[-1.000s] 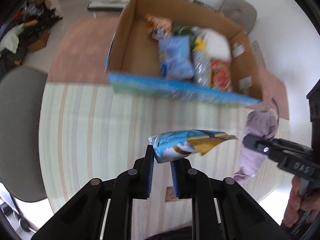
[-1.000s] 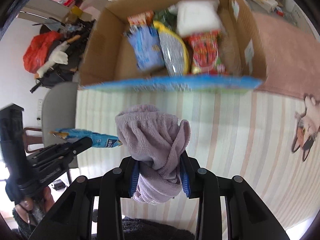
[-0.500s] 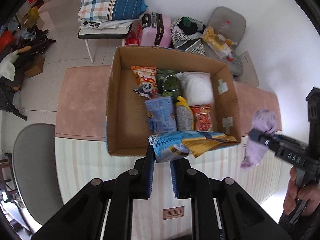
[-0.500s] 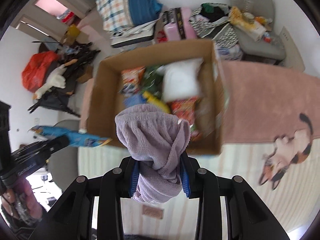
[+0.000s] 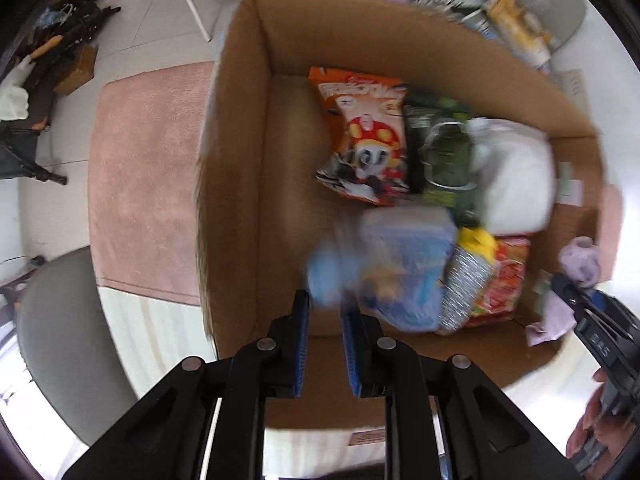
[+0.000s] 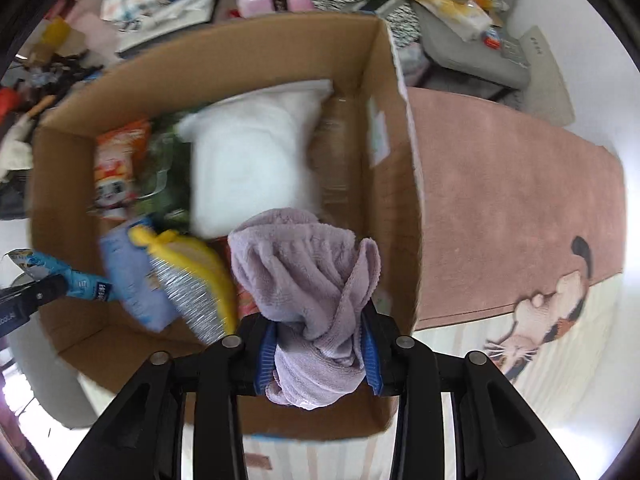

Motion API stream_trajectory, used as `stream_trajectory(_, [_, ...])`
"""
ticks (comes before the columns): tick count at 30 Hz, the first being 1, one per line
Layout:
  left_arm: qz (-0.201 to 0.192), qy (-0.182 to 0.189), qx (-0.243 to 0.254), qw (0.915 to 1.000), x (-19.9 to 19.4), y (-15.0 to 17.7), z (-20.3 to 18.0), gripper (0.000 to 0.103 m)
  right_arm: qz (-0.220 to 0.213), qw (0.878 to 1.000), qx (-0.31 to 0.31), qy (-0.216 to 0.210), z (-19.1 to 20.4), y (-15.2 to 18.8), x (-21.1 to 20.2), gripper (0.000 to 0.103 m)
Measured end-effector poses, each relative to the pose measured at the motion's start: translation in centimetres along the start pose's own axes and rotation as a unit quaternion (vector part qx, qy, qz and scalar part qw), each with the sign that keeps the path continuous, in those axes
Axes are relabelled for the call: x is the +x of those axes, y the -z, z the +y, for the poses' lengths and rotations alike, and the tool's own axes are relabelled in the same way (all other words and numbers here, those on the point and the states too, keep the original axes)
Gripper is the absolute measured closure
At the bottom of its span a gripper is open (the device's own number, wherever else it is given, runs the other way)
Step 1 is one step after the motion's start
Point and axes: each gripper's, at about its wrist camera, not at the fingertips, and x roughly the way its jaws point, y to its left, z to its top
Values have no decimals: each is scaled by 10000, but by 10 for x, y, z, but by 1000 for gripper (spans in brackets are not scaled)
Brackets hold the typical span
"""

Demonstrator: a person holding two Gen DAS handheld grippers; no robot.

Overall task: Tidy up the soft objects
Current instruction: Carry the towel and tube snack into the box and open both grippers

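Note:
A big cardboard box (image 5: 240,184) on the floor holds snack bags and a white pillow-like pack (image 5: 516,184). My left gripper (image 5: 325,312) hangs over the box's near left part. A blurred blue snack bag (image 5: 336,272) is just at its fingertips; in the right wrist view the bag (image 6: 76,276) still sits in the left gripper's tips. My right gripper (image 6: 320,344) is shut on a lilac towel (image 6: 308,276) and holds it over the box's near right corner. The towel also shows in the left wrist view (image 5: 580,264).
Inside the box lie an orange panda bag (image 5: 364,140), a green pack (image 5: 444,156), a blue bag (image 5: 416,264), a yellow-silver bag (image 5: 468,280) and a red bag (image 5: 504,280). A pink rug (image 6: 512,200) lies around the box. A grey chair (image 5: 64,340) stands at left.
Both grippers have moved forward from above the striped floor to over the box and lower into it. The blue bag is now blurred at the left fingertips. The towel stays gripped.

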Motion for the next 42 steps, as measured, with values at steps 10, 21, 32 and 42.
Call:
stream_trajectory(10, [-514, -46, -169, 9985, -18, -4, -6, 24, -44, 9997, -140, -208, 9, -14, -4, 2])
stream_trajectory(21, [-1275, -113, -146, 9917, -28, 42, -18, 4, -283, 9989, -368, -82, 16, 17, -11, 0])
stream_trajectory(32, [-1459, -162, -194, 9890, -26, 63, -17, 3, -645, 9974, -318, -3, 20, 44, -21, 0])
stream_trajectory(42, [-1850, -265, -21, 9824, -54, 85, -27, 3, -918, 9952, -349, 61, 23, 58, -49, 0])
